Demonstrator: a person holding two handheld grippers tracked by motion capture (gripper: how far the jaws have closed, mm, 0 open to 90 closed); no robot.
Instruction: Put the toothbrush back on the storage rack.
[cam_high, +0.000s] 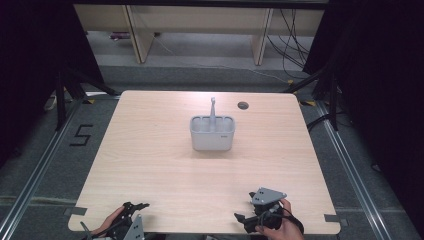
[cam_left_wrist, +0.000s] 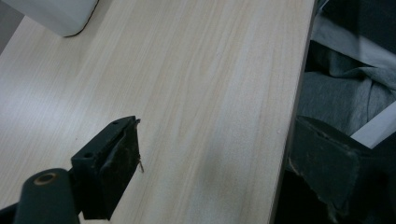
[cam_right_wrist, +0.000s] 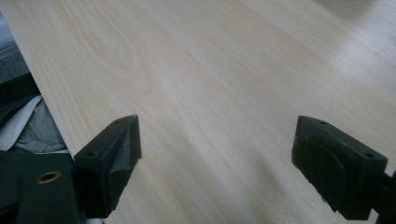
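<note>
A light grey compartment caddy (cam_high: 212, 136) stands at the middle of the pale wooden table (cam_high: 150, 165). One grey utensil handle (cam_high: 212, 111) sticks upright out of it. A corner of the caddy (cam_left_wrist: 60, 16) appears at the top left of the left gripper view. My left gripper (cam_high: 135, 206) rests at the table's near left edge, held by a hand. Its jaws stand wide apart, open (cam_left_wrist: 215, 158), over bare wood. My right gripper (cam_high: 245, 206) sits at the near right edge, also in a hand. It is open (cam_right_wrist: 217, 154) with nothing between the jaws.
A round cable hole (cam_high: 243, 105) lies behind the caddy at the right. The table's near edge (cam_left_wrist: 292, 116) runs beside the left gripper, with grey clothing (cam_left_wrist: 341, 93) past it. Wooden furniture legs (cam_high: 140, 35) and cables (cam_high: 295, 45) stand on the floor beyond the table.
</note>
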